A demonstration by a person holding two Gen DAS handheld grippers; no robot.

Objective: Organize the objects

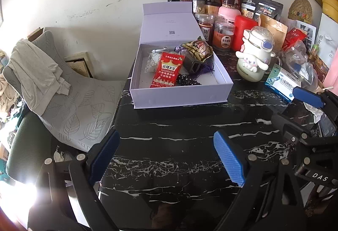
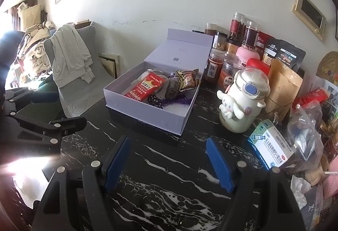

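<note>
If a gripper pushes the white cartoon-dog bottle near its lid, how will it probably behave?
The white cartoon-dog bottle stands tall on a narrow base, so a high push may tip it. Its rounded, glossy body looks slippery. The protruding ears and arms could catch a pad.

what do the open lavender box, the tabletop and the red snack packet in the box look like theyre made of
Lavender box: likely rigid cardboard, matte; crisp flat walls, hinged lid standing open.
Tabletop: black marble or a marble-look surface, glossy; white veins and reflections. Which one is unclear.
Red snack packet: probably plastic film, shiny; printed, flexible, catching light.
</note>
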